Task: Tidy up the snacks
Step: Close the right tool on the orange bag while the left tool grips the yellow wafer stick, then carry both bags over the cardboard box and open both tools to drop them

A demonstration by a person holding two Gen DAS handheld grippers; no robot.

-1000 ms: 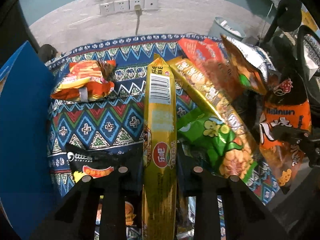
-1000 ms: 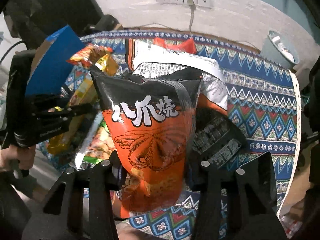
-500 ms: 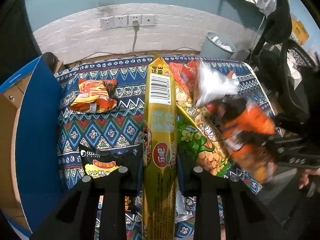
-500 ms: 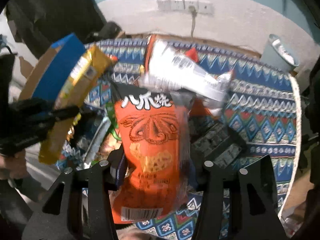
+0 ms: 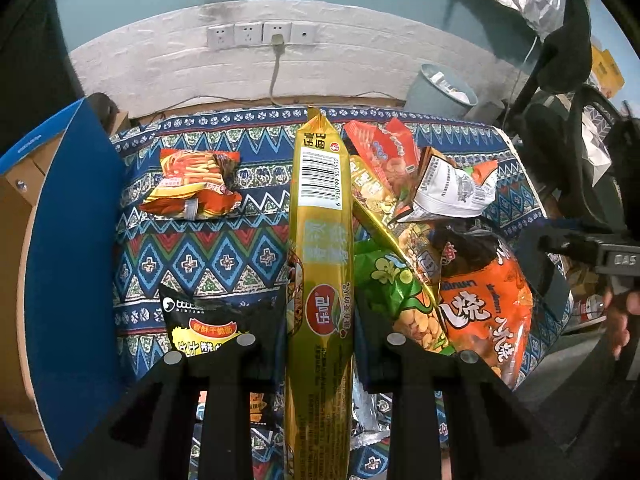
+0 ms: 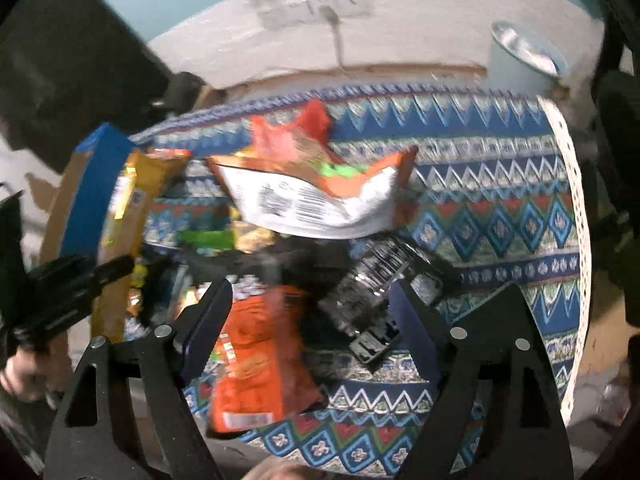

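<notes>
The left gripper (image 5: pixel 320 344) has two matte black, angular fingers (image 5: pixel 224 364), each a forked bracket with a triangular cut-out behind it and two round silver screw heads near the front. The right gripper (image 6: pixel 308 320) is built alike, but its fingers (image 6: pixel 208 320) carry dark blue flat pads on the inner faces. Seen from the left wrist, its black body bears pale lettering, and bare skin of the right hand (image 5: pixel 620 320) shows behind it.

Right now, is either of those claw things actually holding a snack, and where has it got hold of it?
The left gripper pinches the long gold snack pack partway along its length. The right gripper is open; the orange bag lies loose between its fingers.
</notes>
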